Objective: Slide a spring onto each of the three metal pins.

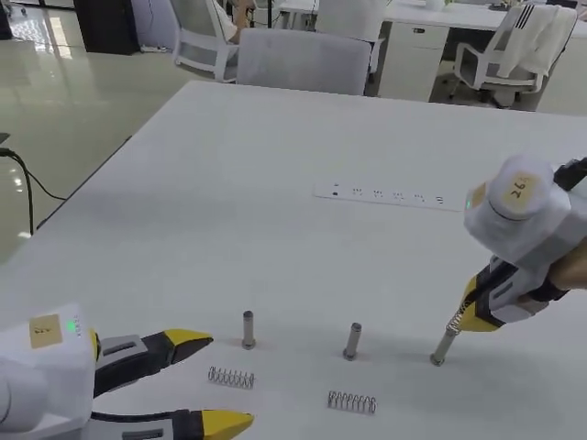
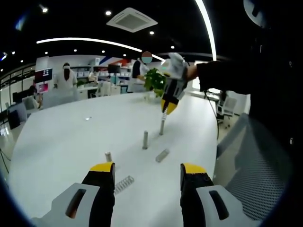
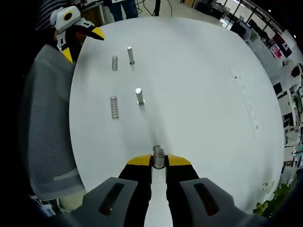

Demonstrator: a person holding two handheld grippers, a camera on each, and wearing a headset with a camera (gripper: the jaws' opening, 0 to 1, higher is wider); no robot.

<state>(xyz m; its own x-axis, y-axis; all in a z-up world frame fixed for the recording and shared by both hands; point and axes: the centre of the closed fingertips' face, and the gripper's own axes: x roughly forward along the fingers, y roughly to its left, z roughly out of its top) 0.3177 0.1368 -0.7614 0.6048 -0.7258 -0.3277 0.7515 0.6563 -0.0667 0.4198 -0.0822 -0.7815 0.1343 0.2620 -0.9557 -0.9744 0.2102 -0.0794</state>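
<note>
At the near left of the white worktop the left claw hovers spread, gripping nothing, with a loose spring lying flat just beside its yellow tips and the bare left pin standing upright just behind that spring. Further right a second spring lies flat in front of the bare middle pin. At the right, the right claw is pressed together on a third spring, holding it at the top of the right pin.
</note>
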